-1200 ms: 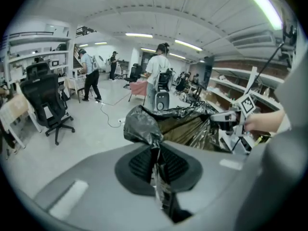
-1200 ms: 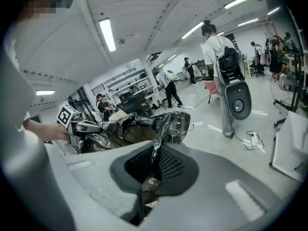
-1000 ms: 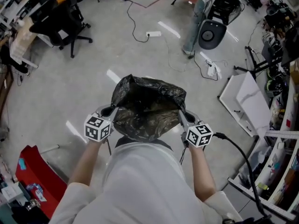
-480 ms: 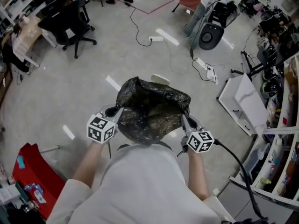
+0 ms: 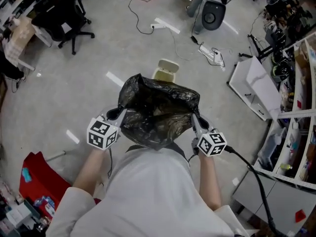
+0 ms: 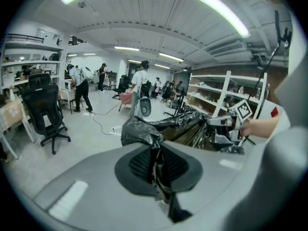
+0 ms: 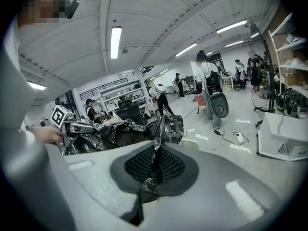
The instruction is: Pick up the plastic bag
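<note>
Plastic, black and crinkled, hangs stretched between your two grippers. The plastic bag (image 5: 158,110) is up off the floor (image 5: 69,98), in front of your chest, with its mouth pulled wide. Your left gripper (image 5: 118,114) has the bag's left rim and your right gripper (image 5: 194,119) has its right rim.

The head view gives you the whole bag from above: a glossy, wrinkled sack with a dark hollow in the middle. It does not show the contact at the jaws, and the gripper views do. In the left gripper view the jaws are pressed together on a thin twisted fold of film that runs down between the ribbed dark pads (image 6: 139,165). In the right gripper view a shiny crumpled strip of the bag is squeezed the same way between its ribbed pads (image 7: 168,165). Each gripper view also looks across the bag's open mouth to the opposite gripper.

The head view also shows a pale, lidded bin (image 5: 165,70) on the floor just beyond the bag. A black swivel chair (image 5: 61,16) stands well beyond the bag to its left.
</note>
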`<state>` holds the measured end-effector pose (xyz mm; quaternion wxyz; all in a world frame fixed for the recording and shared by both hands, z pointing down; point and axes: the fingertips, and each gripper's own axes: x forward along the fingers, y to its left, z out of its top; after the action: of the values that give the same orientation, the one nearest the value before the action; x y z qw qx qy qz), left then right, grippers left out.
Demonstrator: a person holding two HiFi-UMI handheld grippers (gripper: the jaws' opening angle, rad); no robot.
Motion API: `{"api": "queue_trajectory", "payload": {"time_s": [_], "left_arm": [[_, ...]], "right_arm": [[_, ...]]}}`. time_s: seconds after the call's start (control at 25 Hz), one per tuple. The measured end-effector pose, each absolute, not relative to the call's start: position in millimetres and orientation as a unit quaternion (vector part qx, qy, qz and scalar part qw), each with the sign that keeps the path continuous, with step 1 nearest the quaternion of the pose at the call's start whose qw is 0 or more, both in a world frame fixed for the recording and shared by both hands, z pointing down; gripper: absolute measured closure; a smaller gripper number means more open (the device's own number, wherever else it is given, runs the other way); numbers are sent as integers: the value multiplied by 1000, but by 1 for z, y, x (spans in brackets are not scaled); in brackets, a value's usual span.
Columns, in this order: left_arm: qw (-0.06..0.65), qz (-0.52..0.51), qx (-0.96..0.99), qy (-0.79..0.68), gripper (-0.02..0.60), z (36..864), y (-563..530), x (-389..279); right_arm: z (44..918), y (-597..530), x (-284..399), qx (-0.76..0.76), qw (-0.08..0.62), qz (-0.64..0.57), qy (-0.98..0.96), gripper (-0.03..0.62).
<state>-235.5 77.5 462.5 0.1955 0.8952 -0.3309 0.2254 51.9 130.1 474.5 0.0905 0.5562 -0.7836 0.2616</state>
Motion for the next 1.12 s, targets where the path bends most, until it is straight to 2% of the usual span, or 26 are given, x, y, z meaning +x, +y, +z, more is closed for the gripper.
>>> {"api": "queue_trajectory", "payload": {"time_s": [0.36,1.12], "left_arm": [[191,237,902,-305,575,461,98,-223],[179,210,905,-324,575,431,102,-153]], "right_arm": [[464,166,56,564,96,255,-779,592],[429,168,121,546,54,220,-806,592]]}}
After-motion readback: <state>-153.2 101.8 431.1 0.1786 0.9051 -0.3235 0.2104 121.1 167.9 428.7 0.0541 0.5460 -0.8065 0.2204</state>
